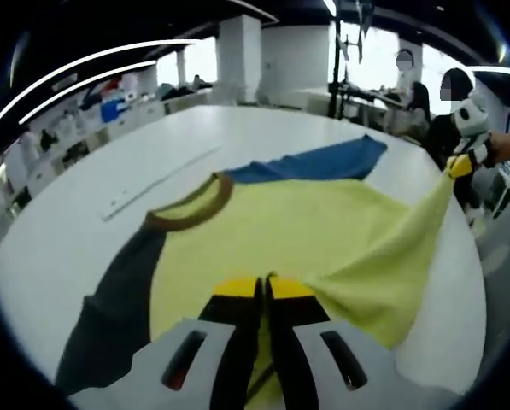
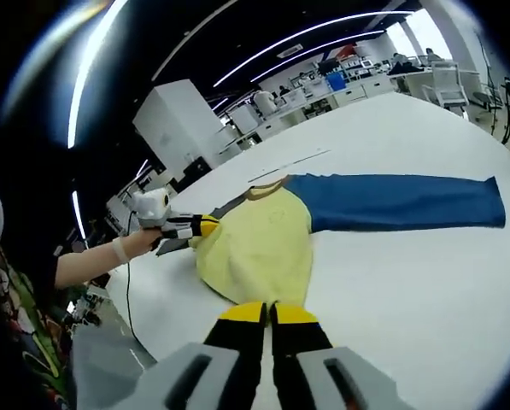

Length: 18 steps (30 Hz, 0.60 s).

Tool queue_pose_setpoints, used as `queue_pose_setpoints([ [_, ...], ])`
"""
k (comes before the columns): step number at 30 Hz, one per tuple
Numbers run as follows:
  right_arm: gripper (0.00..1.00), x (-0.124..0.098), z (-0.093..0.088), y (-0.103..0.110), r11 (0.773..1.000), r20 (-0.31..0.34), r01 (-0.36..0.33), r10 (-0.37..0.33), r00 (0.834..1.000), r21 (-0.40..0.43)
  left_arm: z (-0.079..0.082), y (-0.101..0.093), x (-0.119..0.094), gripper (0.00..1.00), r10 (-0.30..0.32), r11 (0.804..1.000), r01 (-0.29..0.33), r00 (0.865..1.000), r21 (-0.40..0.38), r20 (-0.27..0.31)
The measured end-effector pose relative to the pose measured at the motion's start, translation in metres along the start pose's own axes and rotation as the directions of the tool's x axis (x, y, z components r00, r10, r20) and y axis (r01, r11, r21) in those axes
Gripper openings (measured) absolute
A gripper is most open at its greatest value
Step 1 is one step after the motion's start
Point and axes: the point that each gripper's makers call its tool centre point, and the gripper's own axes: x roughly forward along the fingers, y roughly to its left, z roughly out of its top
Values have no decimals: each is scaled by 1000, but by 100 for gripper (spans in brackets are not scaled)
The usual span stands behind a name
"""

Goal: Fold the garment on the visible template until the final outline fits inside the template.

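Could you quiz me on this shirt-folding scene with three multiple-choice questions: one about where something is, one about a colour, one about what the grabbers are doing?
1. Where does the shirt lie?
A. On a white table
B. On the floor
C. On a chair

2. What colour is the outstretched sleeve?
A. Red
B. Blue
C. White

3. What are the right gripper's fingers doing?
A. Spread wide, holding nothing
B. Closed on the shirt's yellow fabric
C. Holding a ruler

Answers:
1. A, the white table shows around the shirt.
2. B, the sleeve is blue beside the yellow body.
3. B, its fingers are pressed together over the yellow hem; the left gripper pinches yellow fabric too.
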Motion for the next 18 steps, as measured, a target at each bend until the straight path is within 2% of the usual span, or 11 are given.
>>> queue_pose_setpoints([
  [10, 0, 2, 2, -2, 1000, 4, 2, -2, 1000, 8, -5, 3, 2, 1, 6, 1000, -6, 1000, -1, -13],
  [12, 0, 2, 4, -2, 1000, 6, 1, -1, 1000, 8, 2, 6, -4, 4, 16, 1000, -16, 1000, -16, 14],
  [15, 0, 1, 5, -3, 1000, 7, -1, 1, 1000, 5, 17, 19, -19, 12, 65, 996, -59, 995, -67, 82],
  [18, 0, 1, 5, -2, 1000, 8, -2, 2, 1000, 4, 23, 31, -39, 16, 94, 990, -81, 989, -112, 118],
])
